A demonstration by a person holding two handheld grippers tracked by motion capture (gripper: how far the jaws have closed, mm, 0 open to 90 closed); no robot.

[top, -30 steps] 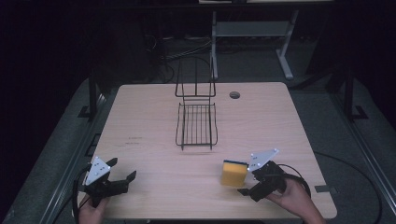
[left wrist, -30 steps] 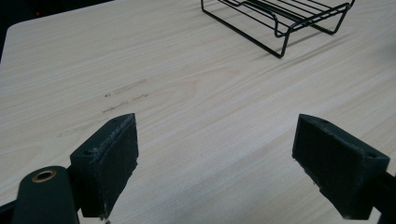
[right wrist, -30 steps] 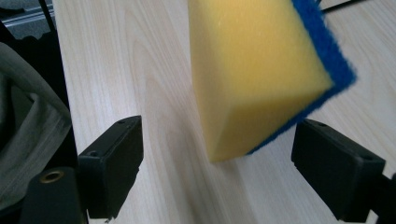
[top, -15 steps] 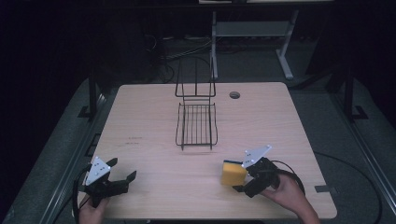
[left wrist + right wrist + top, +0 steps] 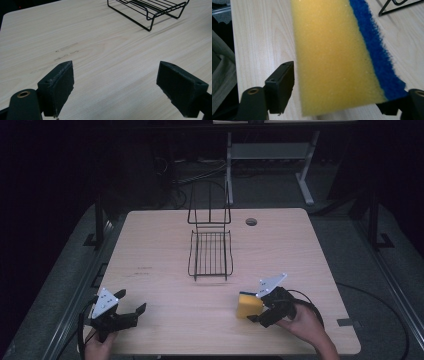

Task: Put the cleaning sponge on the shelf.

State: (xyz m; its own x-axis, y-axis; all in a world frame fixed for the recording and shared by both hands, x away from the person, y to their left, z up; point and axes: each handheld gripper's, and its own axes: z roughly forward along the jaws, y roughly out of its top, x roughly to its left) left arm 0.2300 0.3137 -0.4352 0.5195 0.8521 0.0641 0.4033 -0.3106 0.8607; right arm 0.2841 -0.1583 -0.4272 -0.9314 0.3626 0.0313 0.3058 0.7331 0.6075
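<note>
Closing in, the right gripper's (image 5: 257, 310) fingers now squeeze the sponge (image 5: 249, 304) on the tabletop (image 5: 165, 245). Left gripper (image 5: 131, 312) waits wide open, empty. Lifting and moving it to the rack (image 5: 210, 254) come next.

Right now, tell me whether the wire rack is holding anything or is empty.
Empty. The black wire rack shows bare wires with the wooden table visible through them; the yellow-and-blue sponge sits apart, near the right gripper.

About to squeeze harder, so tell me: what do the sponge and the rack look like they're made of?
Sponge: soft yellow foam, pitted with fine pores, with a fuzzy blue scrubbing layer along one face, likely coarse fibre. Rack: thin black wire, probably coated metal; smooth, slightly glossy rods.
</note>
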